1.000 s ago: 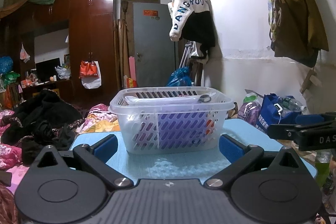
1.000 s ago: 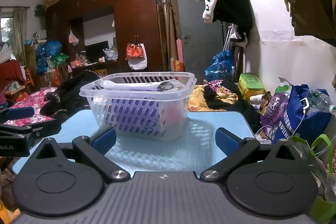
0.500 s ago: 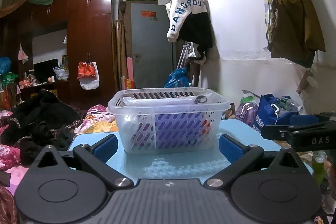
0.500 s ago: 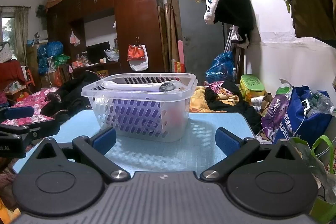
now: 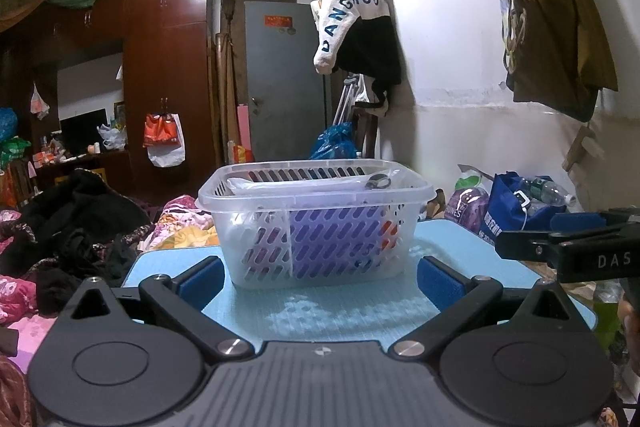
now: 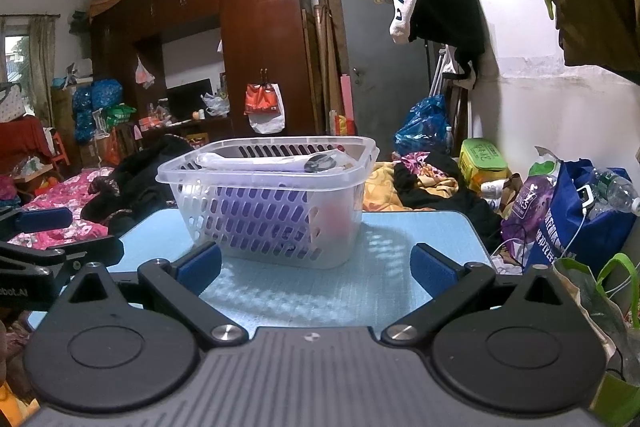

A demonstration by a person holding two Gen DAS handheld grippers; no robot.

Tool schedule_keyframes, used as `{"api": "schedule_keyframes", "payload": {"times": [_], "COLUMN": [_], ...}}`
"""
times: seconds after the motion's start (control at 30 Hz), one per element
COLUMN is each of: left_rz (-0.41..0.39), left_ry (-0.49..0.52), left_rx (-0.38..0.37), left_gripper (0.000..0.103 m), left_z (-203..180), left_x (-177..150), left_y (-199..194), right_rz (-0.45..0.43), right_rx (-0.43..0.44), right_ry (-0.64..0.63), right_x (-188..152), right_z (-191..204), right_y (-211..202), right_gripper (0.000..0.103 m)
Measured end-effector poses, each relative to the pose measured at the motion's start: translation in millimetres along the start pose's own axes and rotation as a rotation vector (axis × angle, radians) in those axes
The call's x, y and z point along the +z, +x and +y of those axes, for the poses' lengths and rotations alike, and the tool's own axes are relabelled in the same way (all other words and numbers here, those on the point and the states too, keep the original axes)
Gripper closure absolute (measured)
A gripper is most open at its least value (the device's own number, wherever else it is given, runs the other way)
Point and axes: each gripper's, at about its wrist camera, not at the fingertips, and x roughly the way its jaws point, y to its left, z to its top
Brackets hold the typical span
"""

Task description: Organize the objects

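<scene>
A clear slotted plastic basket (image 5: 256,215) stands on a light blue table (image 5: 360,311); it also shows in the right wrist view (image 6: 192,183). It holds a purple item (image 5: 332,243), a white flat packet (image 5: 296,183) and a small dark round thing (image 5: 378,182) near the rim. My left gripper (image 5: 320,277) is open and empty, a little in front of the basket. My right gripper (image 6: 316,265) is open and empty, also in front of it. Each gripper shows at the edge of the other's view.
The table (image 6: 384,291) is small, with edges close on both sides. Clothes are piled on the bed (image 5: 60,227) to the left. Bags (image 6: 576,223) sit on the floor to the right by the white wall. A wardrobe (image 5: 168,75) and grey door (image 5: 280,83) stand behind.
Both views have shifted slightly; the basket sits a touch lower and nearer in the frames. Both grippers stay open and empty.
</scene>
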Motion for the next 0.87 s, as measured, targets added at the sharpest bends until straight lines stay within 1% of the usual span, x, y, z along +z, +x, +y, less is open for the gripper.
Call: {"api": "schedule_keyframes", "payload": {"times": [0.4, 0.67, 0.87], "left_rz": [0.008, 0.014, -0.001], "left_ry": [-0.003, 0.005, 0.008], "left_rx": [0.001, -0.014, -0.006], "left_gripper": [0.000, 0.000, 0.000], "left_z": [-1.3, -3.4, -4.2], "left_x": [-0.5, -1.6, -2.4], "left_y": [3.7, 6.3, 6.8], "right_rz": [0.000, 0.001, 0.007], "right_rx": [-0.001, -0.005, -0.004], "right_ry": [-0.005, -0.015, -0.021], "right_x": [-0.5, -1.7, -3.7], "right_z": [0.0, 2.3, 4.0], "right_y": [0.1, 0.8, 2.5], "right_gripper": [0.000, 0.000, 0.000]}}
